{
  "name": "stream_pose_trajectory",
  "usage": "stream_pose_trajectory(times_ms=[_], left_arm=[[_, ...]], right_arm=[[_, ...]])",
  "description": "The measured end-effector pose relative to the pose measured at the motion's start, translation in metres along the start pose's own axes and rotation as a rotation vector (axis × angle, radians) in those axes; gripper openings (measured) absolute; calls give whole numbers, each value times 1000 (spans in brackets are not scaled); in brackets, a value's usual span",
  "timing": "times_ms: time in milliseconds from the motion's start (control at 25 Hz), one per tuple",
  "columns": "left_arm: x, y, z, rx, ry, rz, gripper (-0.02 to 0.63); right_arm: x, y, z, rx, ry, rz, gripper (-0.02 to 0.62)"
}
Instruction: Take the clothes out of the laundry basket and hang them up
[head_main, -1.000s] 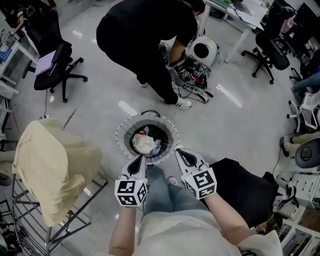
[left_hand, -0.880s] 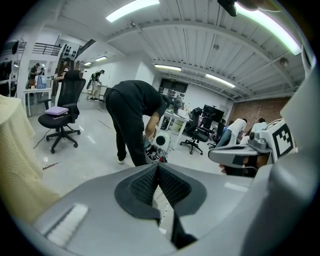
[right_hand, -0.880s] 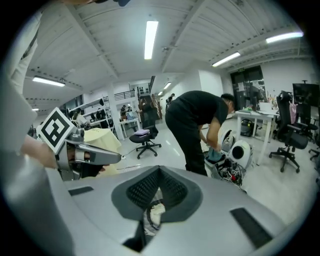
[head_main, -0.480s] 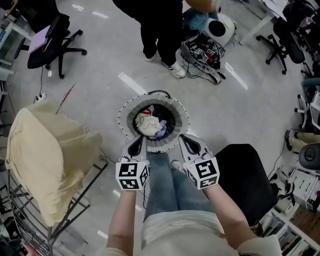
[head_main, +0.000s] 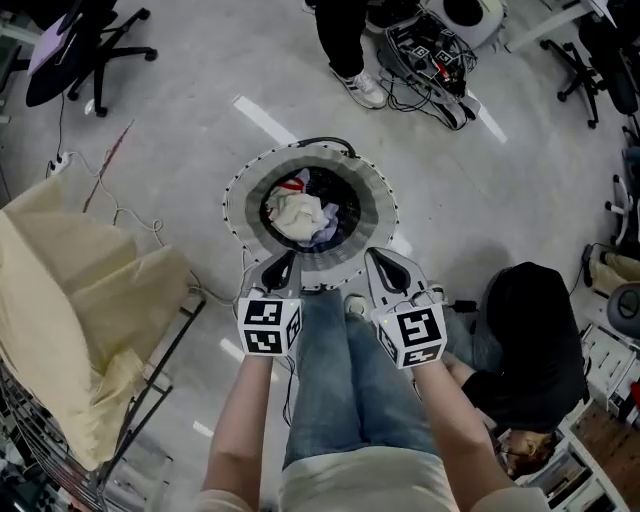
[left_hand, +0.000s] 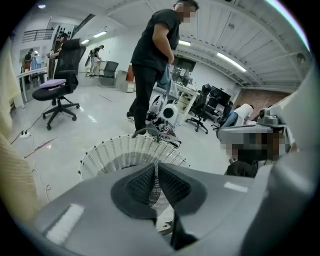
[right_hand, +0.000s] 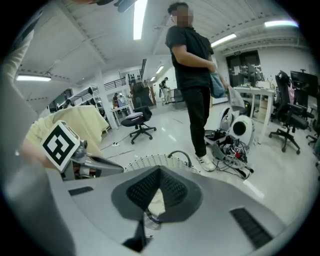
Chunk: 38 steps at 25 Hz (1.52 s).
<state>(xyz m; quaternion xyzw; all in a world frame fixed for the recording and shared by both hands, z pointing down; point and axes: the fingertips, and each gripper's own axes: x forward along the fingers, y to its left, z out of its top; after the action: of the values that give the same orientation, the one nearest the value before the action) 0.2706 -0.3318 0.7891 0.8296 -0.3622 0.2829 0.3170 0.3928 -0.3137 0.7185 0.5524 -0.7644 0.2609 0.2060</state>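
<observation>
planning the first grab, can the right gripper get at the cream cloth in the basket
Probably yes: the right gripper hangs by the basket, and the cream cloth lies on top with nothing over it. Its shut jaws must open first.

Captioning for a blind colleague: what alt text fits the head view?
The shut left gripper and right gripper point toward the near rim of a round laundry basket holding crumpled clothes; cream cloth is draped at left.

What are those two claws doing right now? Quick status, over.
Left gripper and right gripper both shut, empty, at near rim of round white mesh laundry basket. Pile of mixed clothes inside. Nothing seen blocking.
</observation>
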Motion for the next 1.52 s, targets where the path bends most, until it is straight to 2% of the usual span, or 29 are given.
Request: stream_pose_trajectory(times_ms=[160, 240, 360, 560, 640, 720, 840, 1120, 1280, 1360, 1400, 1440, 1520], left_arm=[[53, 20, -43, -9, 97, -23, 28], [79, 30, -63, 16, 159, -28, 99], [118, 45, -83, 41, 236, -29, 129], [181, 72, -108, 10, 346, -43, 219], [208, 82, -122, 43, 387, -32, 249], [231, 90, -142, 110, 433, -20, 274], [259, 105, -178, 202, 500, 16, 284], [301, 141, -246, 258, 611, 97, 267], [315, 163, -266, 314, 652, 162, 191], [318, 174, -270, 332, 656, 199, 116], [318, 177, -268, 334, 651, 213, 48], [318, 177, -265, 329, 643, 221, 23], [317, 172, -254, 312, 618, 220, 20]], right_arm=[[32, -5, -38, 16, 36, -1, 2], [44, -6, -53, 32, 54, 4, 2], [60, -16, -70, 51, 71, 6, 2], [86, -32, -94, 77, 80, -8, 2], [97, -36, -103, 78, 82, -5, 2], [106, -38, -110, 84, 83, 3, 2], [115, -42, -114, 113, 73, 6, 2], [129, -57, -123, 150, 50, -6, 2], [131, -64, -132, 186, 47, -19, 2], [132, -66, -136, 198, 52, -24, 2], [132, -66, -138, 202, 54, -24, 2], [131, -67, -139, 204, 55, -24, 2], [131, -68, -140, 199, 59, -23, 2]])
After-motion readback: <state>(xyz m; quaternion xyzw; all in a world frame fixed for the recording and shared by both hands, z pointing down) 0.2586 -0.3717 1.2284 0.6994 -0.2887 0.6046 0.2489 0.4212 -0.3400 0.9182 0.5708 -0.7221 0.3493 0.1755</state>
